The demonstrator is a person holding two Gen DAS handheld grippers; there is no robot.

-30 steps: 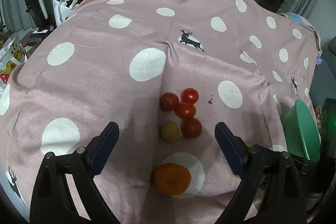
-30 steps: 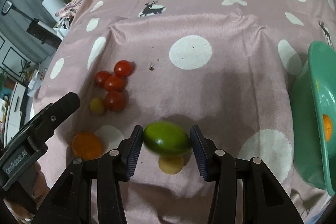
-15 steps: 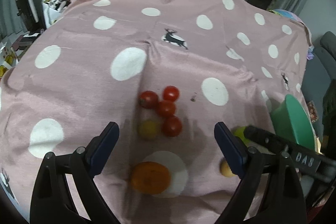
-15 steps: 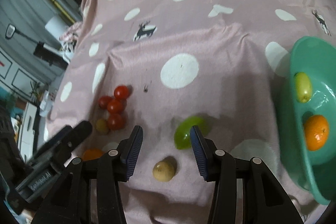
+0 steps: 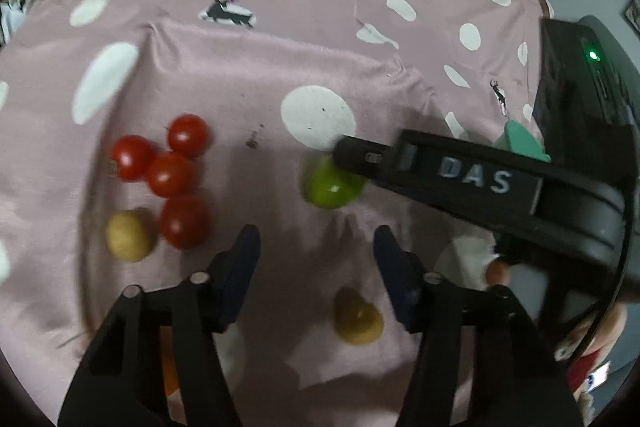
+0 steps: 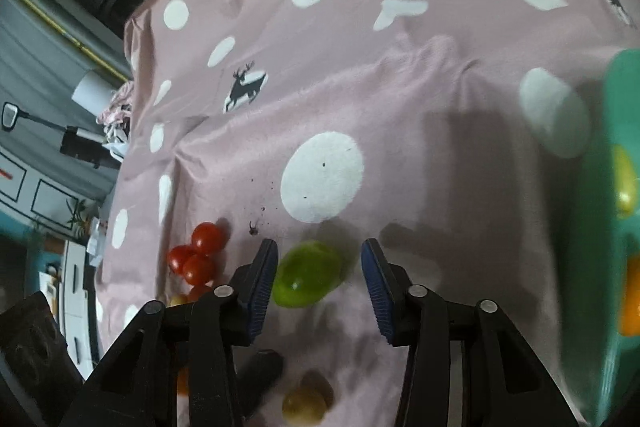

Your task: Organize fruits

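Note:
A green fruit [image 6: 306, 279] lies on the pink dotted cloth between the pads of my right gripper [image 6: 319, 277]. The jaws are closing, and a gap shows on the fruit's right side. My left gripper [image 5: 318, 255] hovers just short of the same green fruit [image 5: 330, 185], its jaws closing with nothing pressed between them. A small yellow-brown fruit [image 5: 358, 319] lies on the cloth low between its fingers. Several red tomatoes [image 5: 170, 173] and a yellow fruit [image 5: 128, 235] cluster to the left. The right gripper's black finger [image 5: 440, 171] crosses in from the right.
A teal bowl [image 6: 616, 99] at the right edge holds a yellow-green fruit [image 6: 624, 183] and an orange [image 6: 632, 299]. Its rim [image 5: 520, 143] peeks behind the right gripper. An orange [image 5: 170, 375] is mostly hidden under my left finger. Furniture stands beyond the cloth's left edge.
The green fruit left the right pads and dropped to the cloth; the right gripper now straddles it again. The left gripper shifted right toward it and narrowed its jaws.

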